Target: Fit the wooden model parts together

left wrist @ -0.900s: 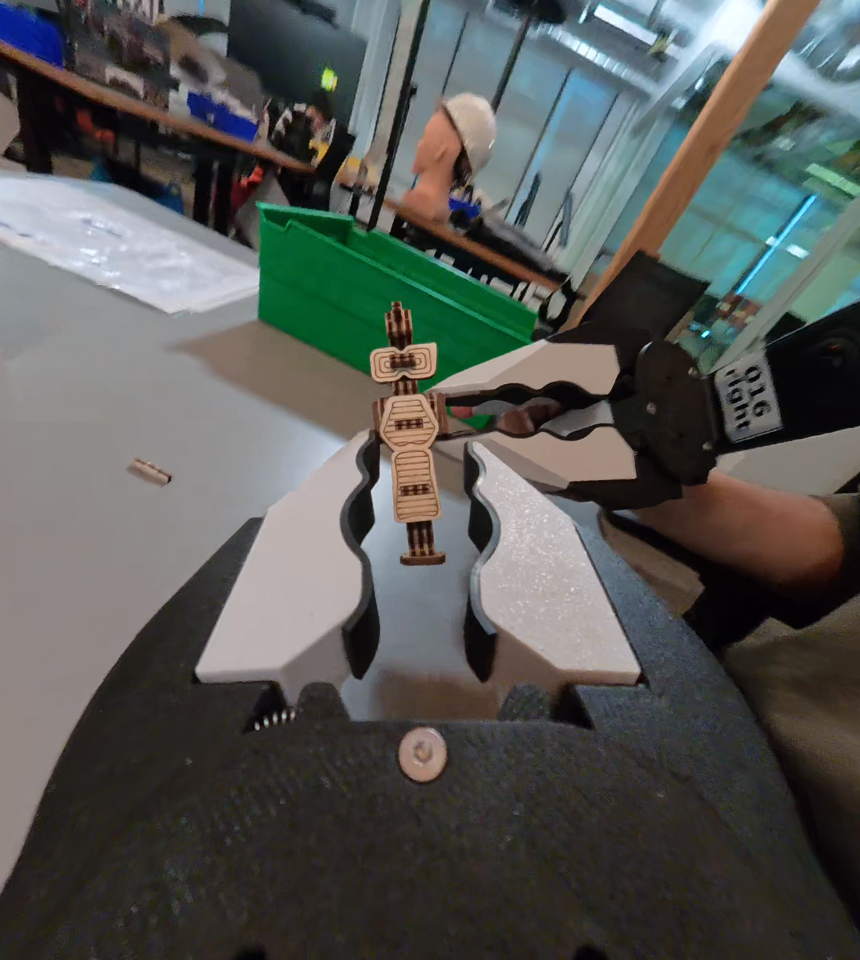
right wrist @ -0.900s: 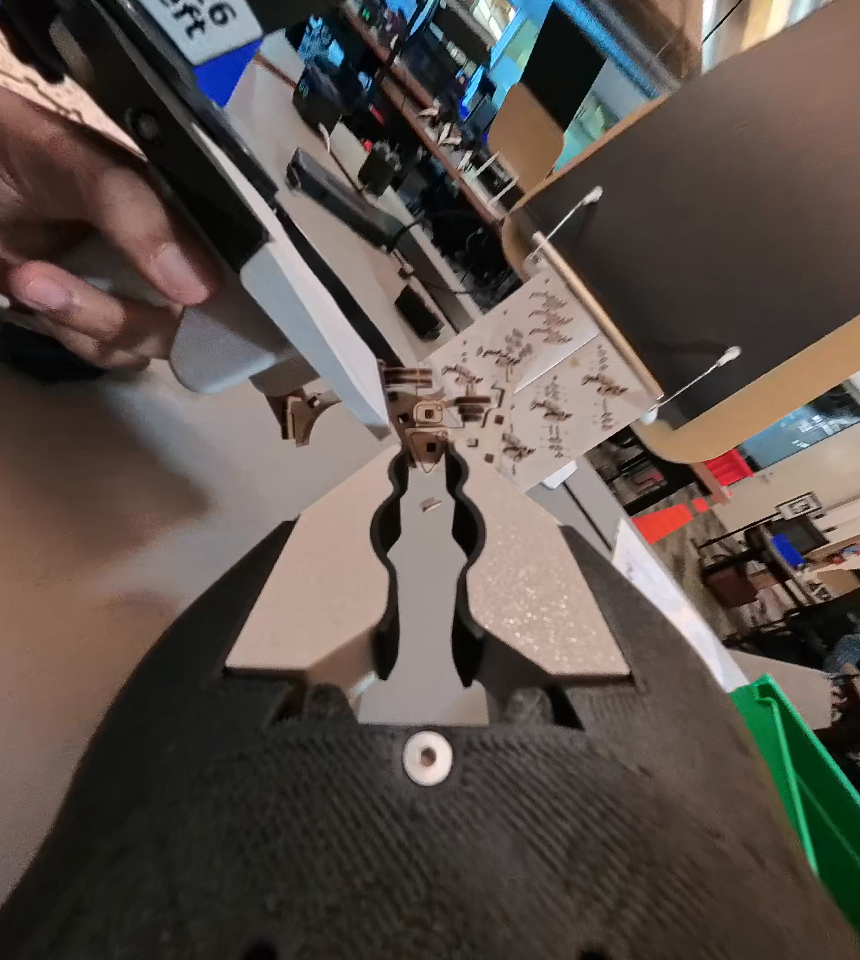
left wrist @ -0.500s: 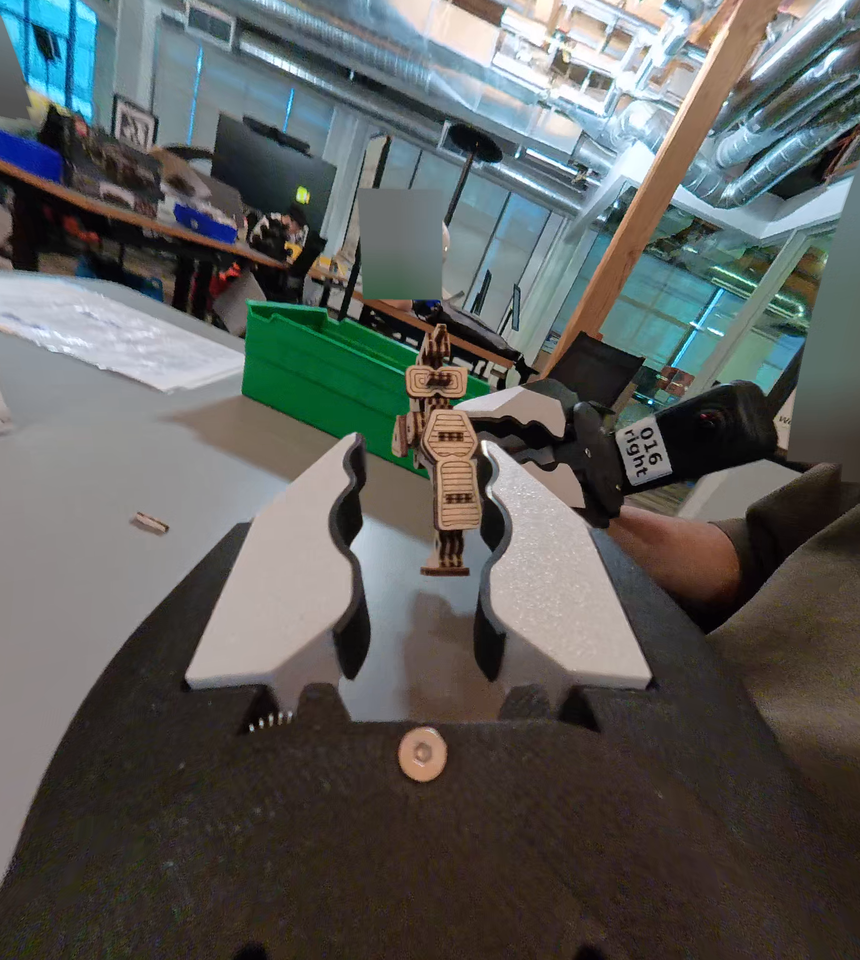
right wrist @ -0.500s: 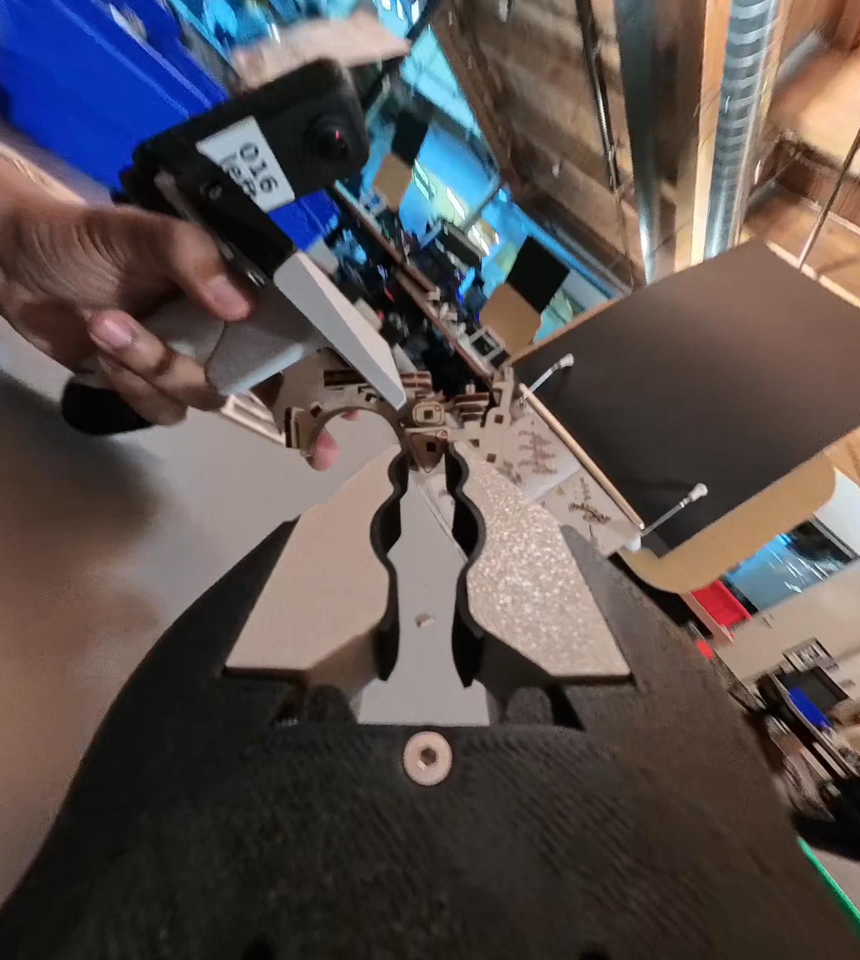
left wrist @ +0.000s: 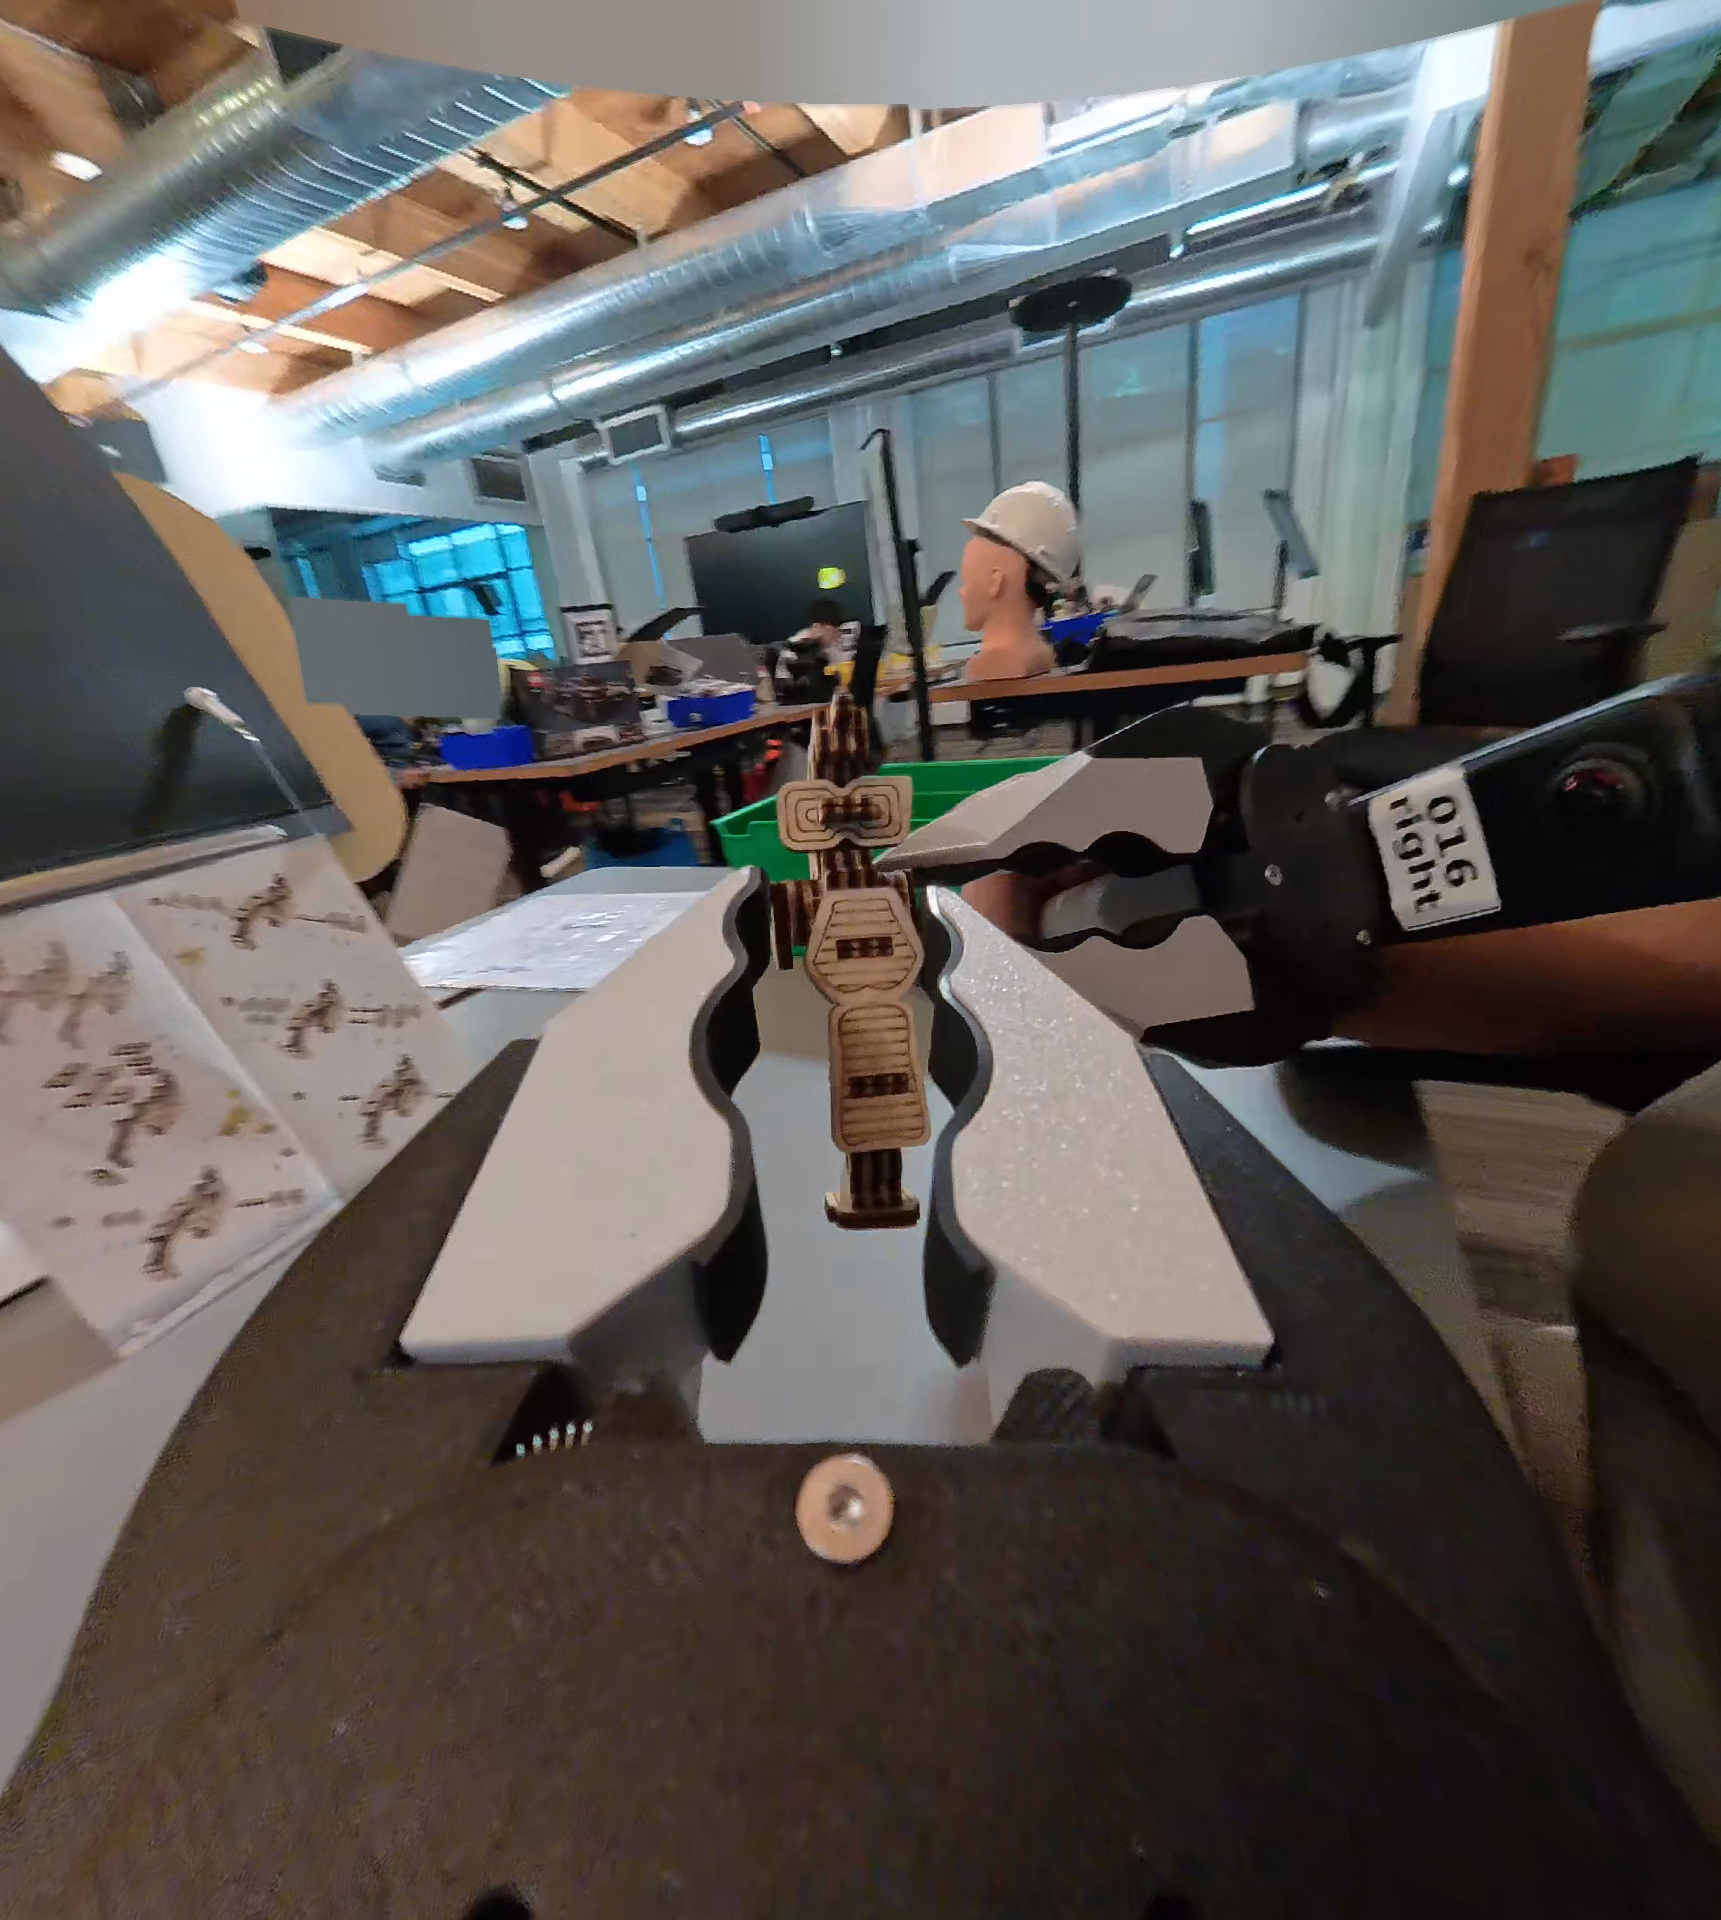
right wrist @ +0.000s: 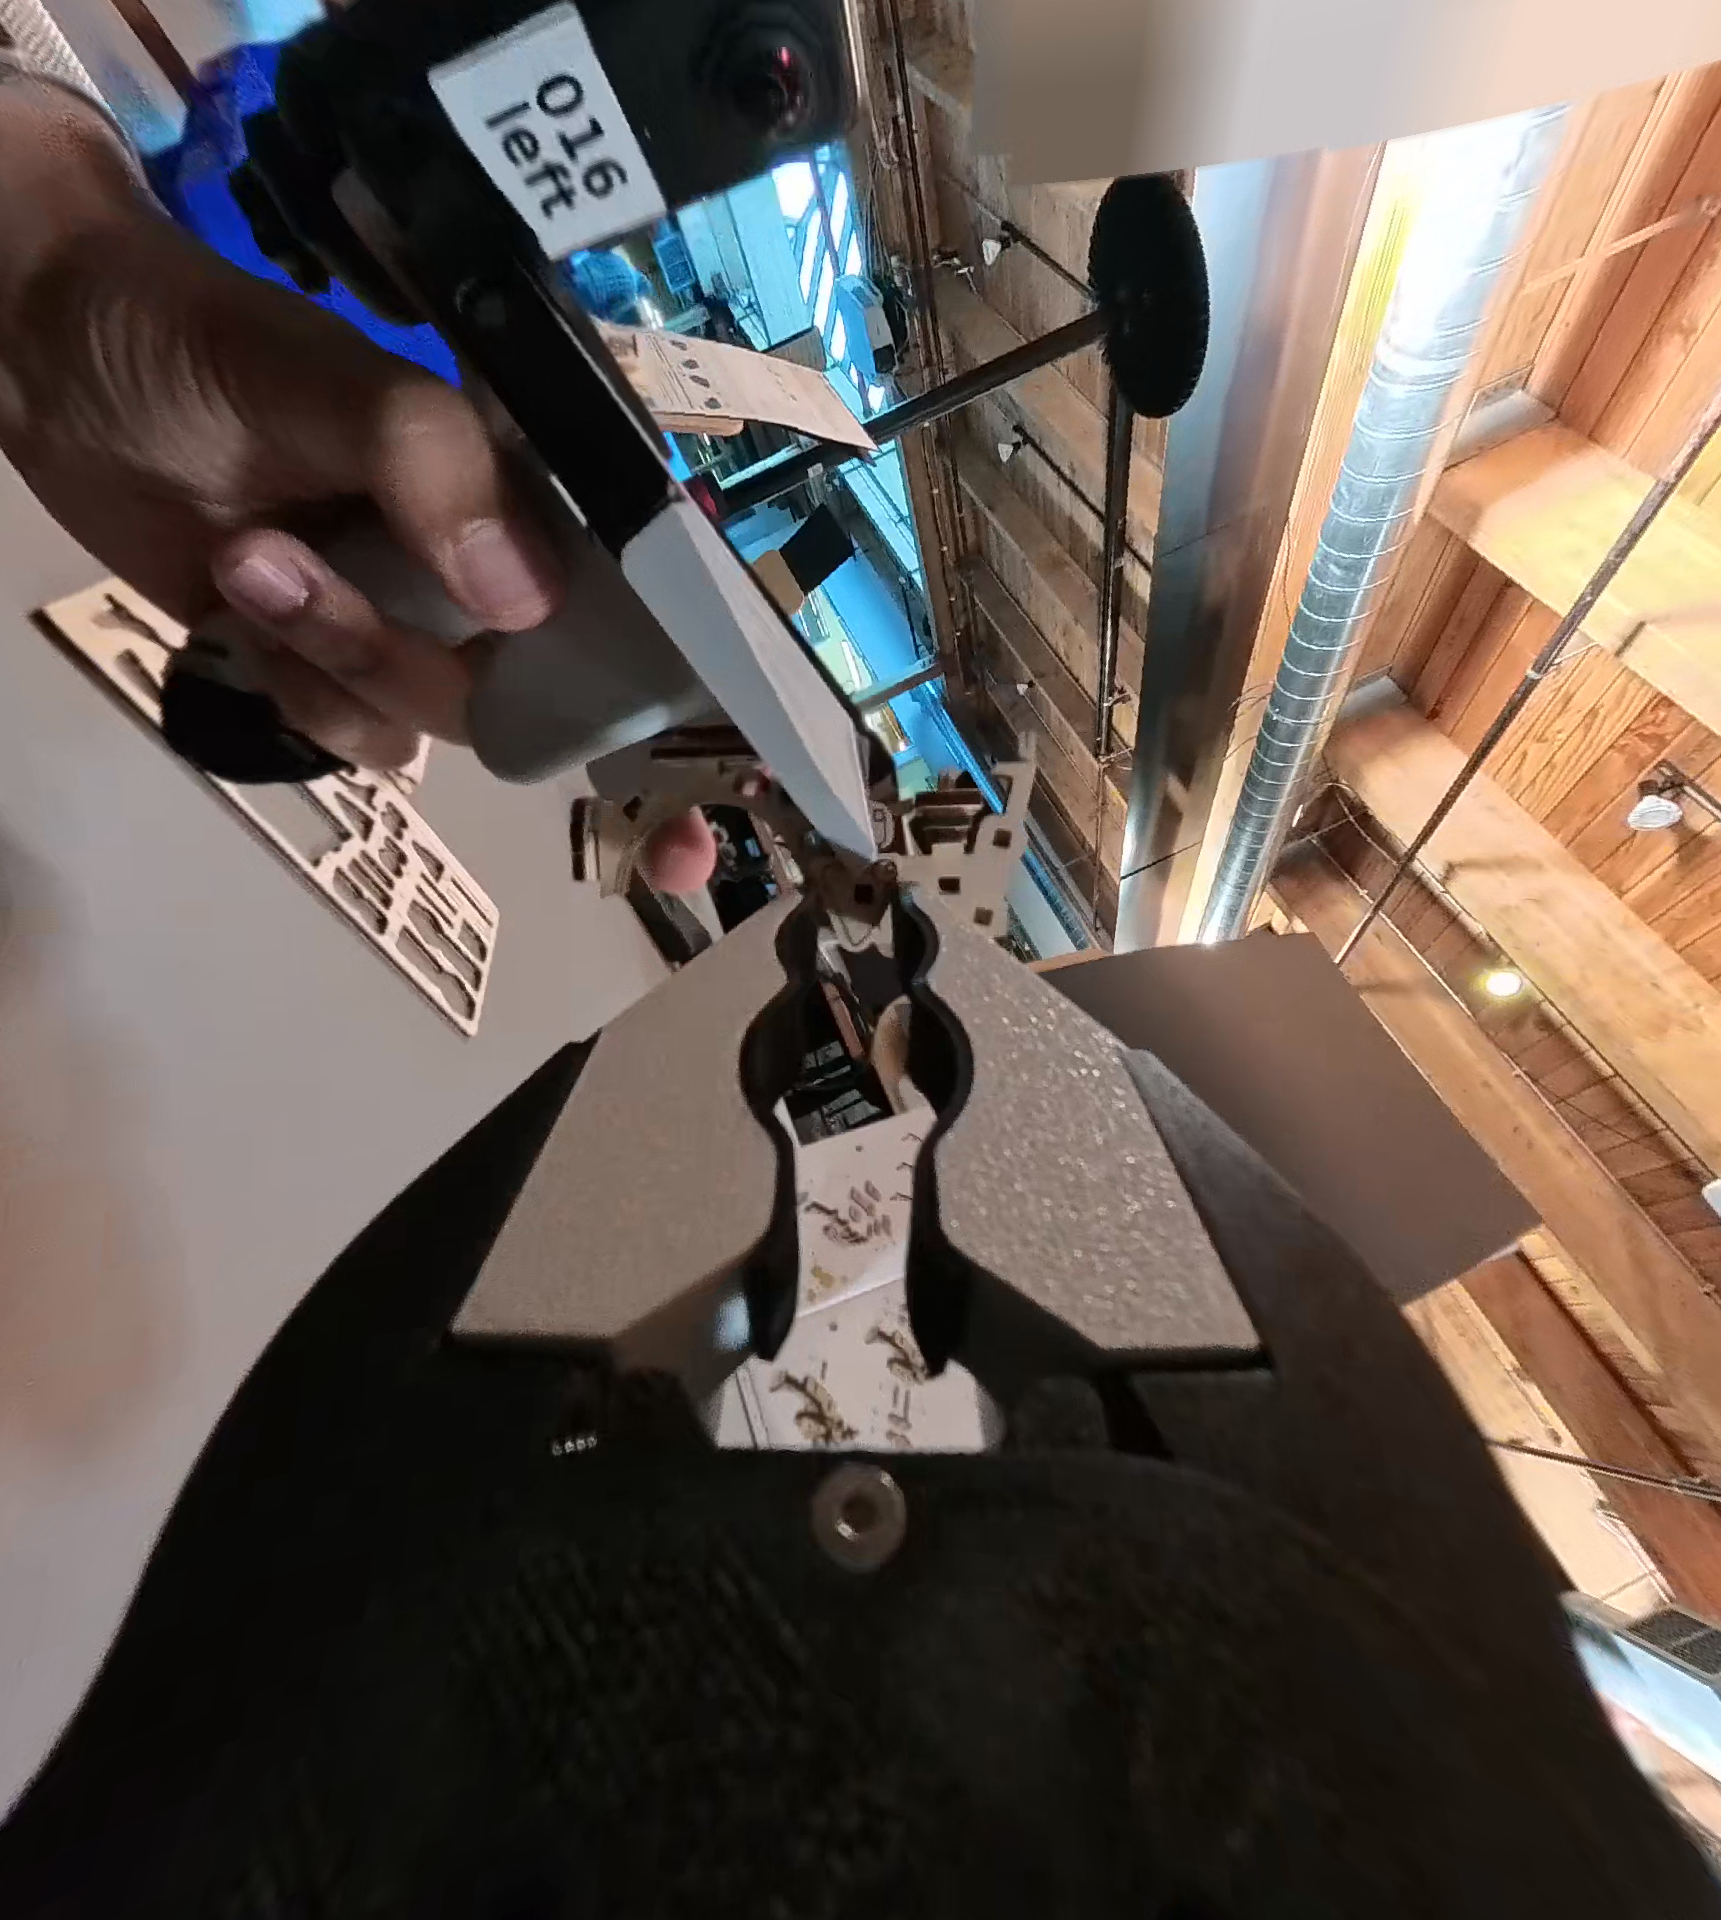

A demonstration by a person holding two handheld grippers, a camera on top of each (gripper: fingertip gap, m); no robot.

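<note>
Here both labelled claws, left claw [left wrist: 845,914] & right claw [right wrist: 854,920], pinch wooden model [left wrist: 861,997].

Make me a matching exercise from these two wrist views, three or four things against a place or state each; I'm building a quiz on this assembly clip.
Things:
1. wooden model
2. green bin
3. punched-out wooden sheet
4. instruction sheet

Places or states:
A. lying flat on the grey table, its part holes empty
B. propped up under a black board
C. behind the model, on the table's far side
D. held in the air between the left gripper and right gripper

Pairs: 1-D, 2-C, 3-A, 4-B
</note>
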